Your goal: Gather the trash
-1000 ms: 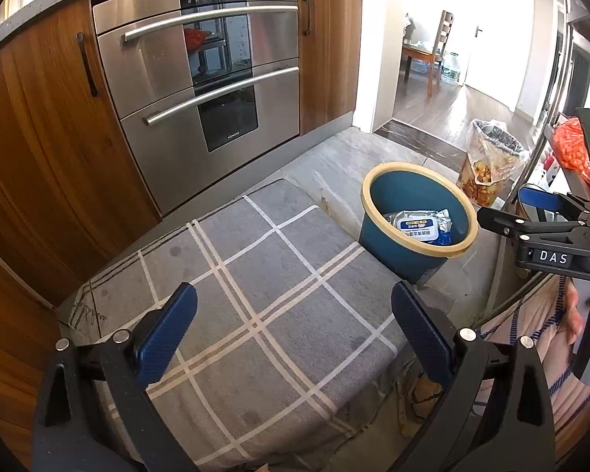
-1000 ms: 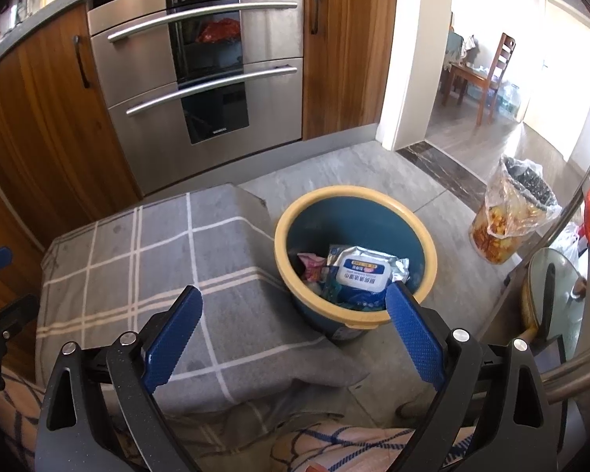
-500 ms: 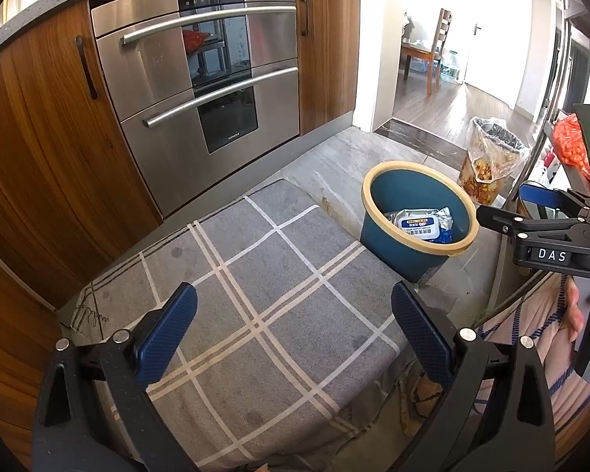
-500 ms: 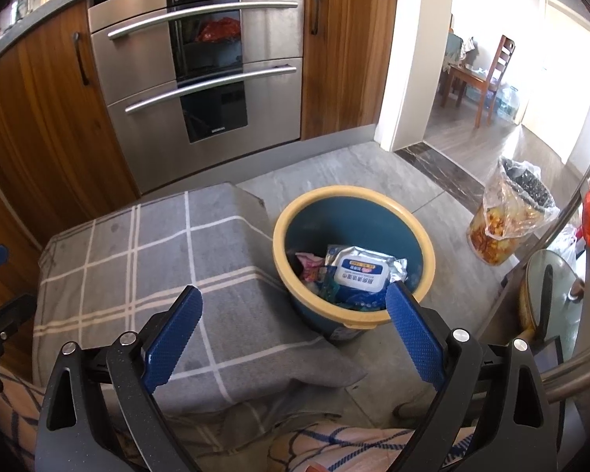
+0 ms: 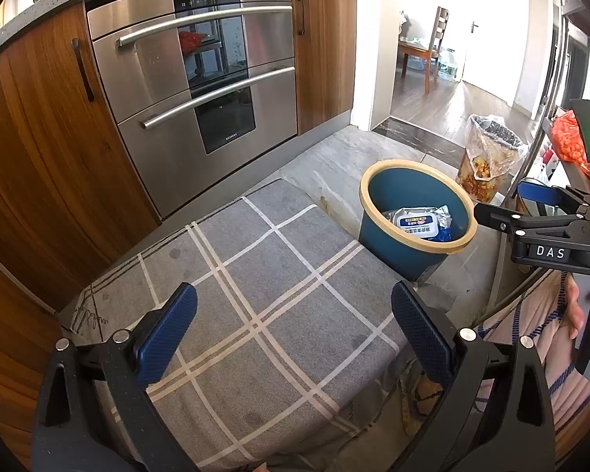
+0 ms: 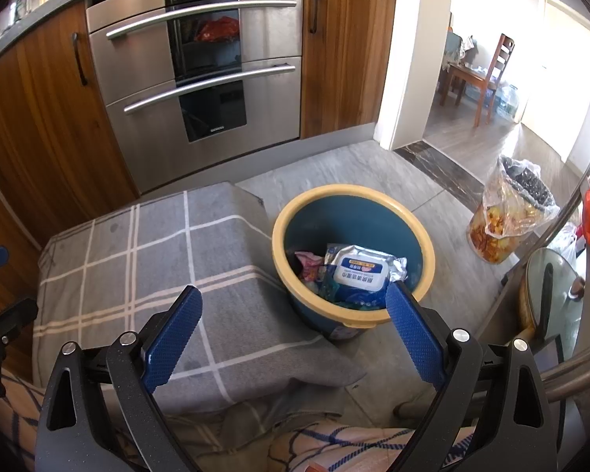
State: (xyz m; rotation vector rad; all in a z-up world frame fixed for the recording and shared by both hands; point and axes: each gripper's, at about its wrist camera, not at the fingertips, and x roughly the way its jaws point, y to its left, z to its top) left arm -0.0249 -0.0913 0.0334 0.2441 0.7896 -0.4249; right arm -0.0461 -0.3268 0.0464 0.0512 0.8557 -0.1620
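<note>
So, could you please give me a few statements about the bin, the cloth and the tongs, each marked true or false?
1. The bin holds a wipes pack. True.
2. The right tongs grip a wrapper. False: they are open and hold nothing.
3. The checked cloth has litter on it. False: nothing lies on the part in view.
4. The left tongs are open. True.
5. The bin lies tipped over. False: it stands upright on the floor.

We cannot read the label on the white-lidded wipes packet [image 6: 360,275]; beneath it, the blue yellow-rimmed plastic bin [image 6: 373,216] hides further trash.
</note>
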